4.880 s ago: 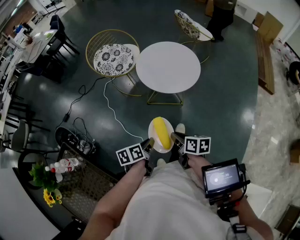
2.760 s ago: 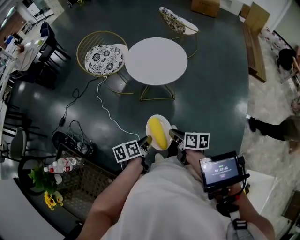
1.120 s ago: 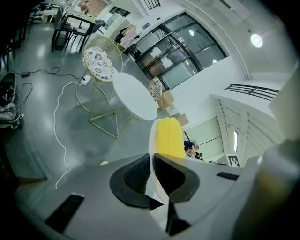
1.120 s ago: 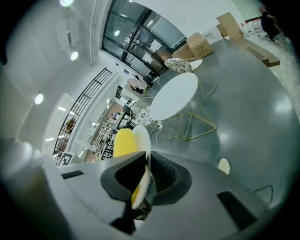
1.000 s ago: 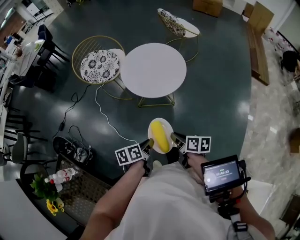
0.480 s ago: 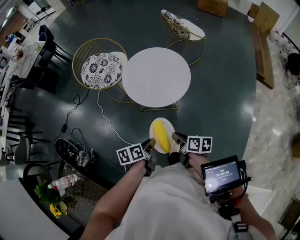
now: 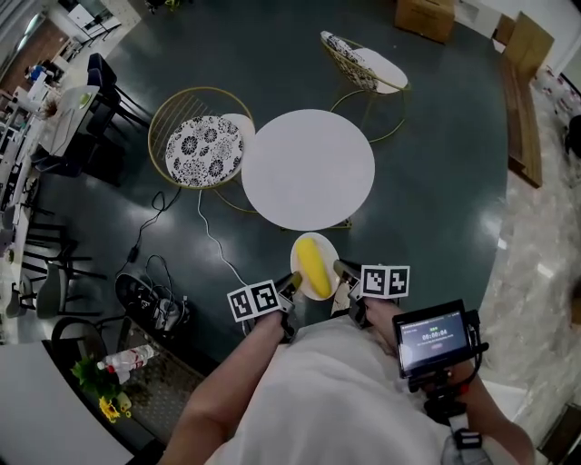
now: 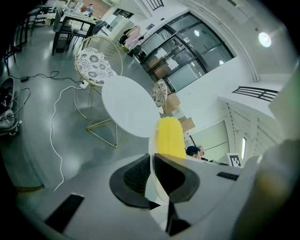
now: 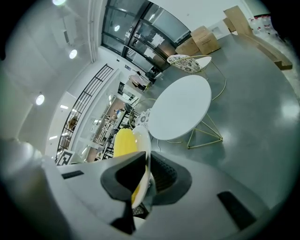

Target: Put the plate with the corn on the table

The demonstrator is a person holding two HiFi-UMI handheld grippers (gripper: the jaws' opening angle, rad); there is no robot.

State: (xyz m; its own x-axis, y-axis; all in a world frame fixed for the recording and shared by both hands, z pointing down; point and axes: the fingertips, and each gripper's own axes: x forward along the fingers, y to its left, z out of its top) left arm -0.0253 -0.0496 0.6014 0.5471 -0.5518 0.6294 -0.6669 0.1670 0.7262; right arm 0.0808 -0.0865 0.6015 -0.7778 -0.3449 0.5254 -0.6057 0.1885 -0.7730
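As the table nears at 12 o'clock, my left gripper and right gripper keep jaws clamped on the plate holding corn.

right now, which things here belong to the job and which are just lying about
Job: plate, gripped at its rim by left gripper and right gripper; corn on it; round white table.

Lying about: patterned chair, second chair, white cable, bottle, cardboard box.
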